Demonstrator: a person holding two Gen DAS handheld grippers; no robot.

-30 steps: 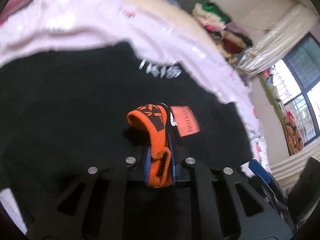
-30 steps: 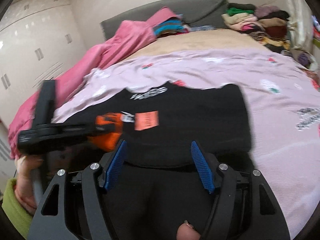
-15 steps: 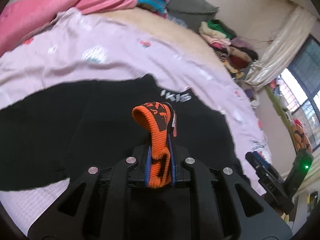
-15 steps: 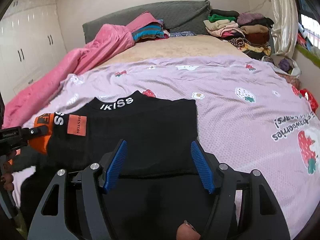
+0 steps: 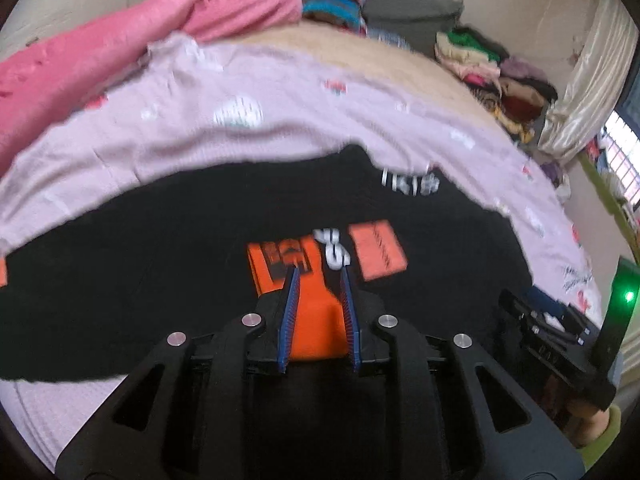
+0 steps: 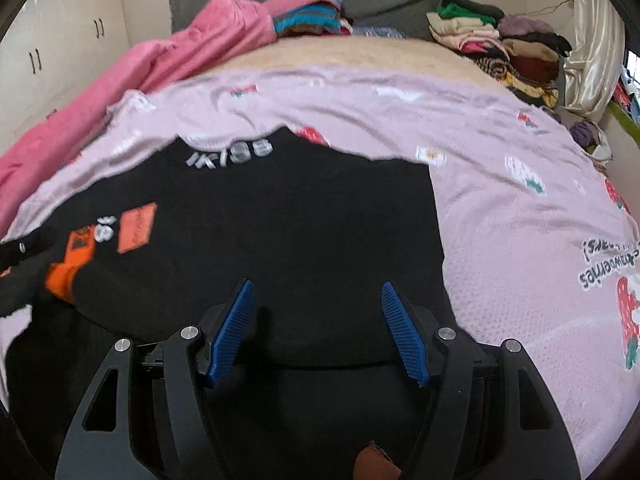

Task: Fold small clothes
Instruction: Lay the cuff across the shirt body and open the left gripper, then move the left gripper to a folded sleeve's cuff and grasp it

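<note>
A black sweater (image 6: 300,220) with white collar lettering (image 6: 232,154) and an orange patch (image 6: 138,226) lies flat on the lilac sheet (image 6: 520,240). Its sleeve is folded across the body, and the orange cuff (image 5: 316,320) rests beside the orange patch (image 5: 376,250). My left gripper (image 5: 319,270) has that cuff between its blue pads; the jaws are opening, and orange fabric still fills the gap. My right gripper (image 6: 316,288) hovers open over the sweater's near hem, with nothing between its fingers. The left gripper's tip (image 6: 24,246) shows at the far left of the right wrist view.
A pink quilt (image 6: 160,60) is heaped along the bed's left side. Stacks of folded clothes (image 6: 500,40) sit at the far right by the grey headboard. White wardrobe doors (image 6: 60,40) stand at the left. A hand with the right gripper (image 5: 552,328) shows low right.
The orange cuff, which stood up as a loop in my left jaws, now lies flat on the sweater body. My right gripper has sunk closer to the near hem.
</note>
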